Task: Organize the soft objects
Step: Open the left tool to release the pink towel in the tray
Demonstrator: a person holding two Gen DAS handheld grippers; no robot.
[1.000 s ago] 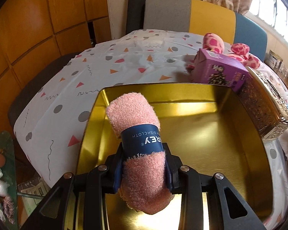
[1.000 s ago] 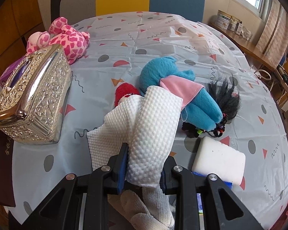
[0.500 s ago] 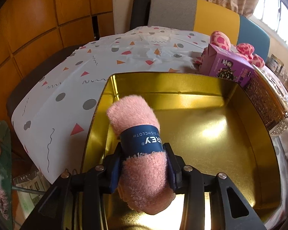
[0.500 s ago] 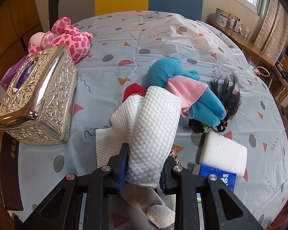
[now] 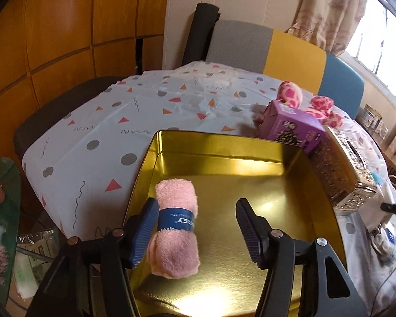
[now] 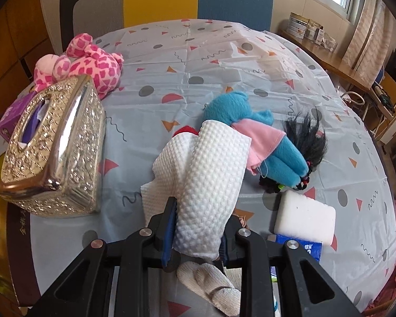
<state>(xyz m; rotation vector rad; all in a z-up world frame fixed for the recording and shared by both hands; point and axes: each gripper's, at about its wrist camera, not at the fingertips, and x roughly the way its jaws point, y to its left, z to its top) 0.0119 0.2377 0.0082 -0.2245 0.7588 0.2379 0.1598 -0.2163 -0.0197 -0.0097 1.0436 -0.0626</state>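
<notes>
Placing step: rolled pink terry dishcloth with blue paper band [image 5: 177,227] lying at near-left of gold metal tin [image 5: 224,145], left gripper [image 5: 195,227] spread wide, holding nothing; right gripper [image 6: 198,231] clamped on white waffle-textured cloth [image 6: 211,185], probably for tin next.

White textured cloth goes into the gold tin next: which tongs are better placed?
Right. The right tongs are shut on the white textured cloth. The left tongs stand open over the gold tin, beside the pink towel roll.

Glossy gold metal tin [image 5: 290,155], fuzzy pink terry dishcloth [image 5: 177,227], embossed white paper towel [image 6: 211,185], ribbed gripper pads [image 5: 142,229].
</notes>
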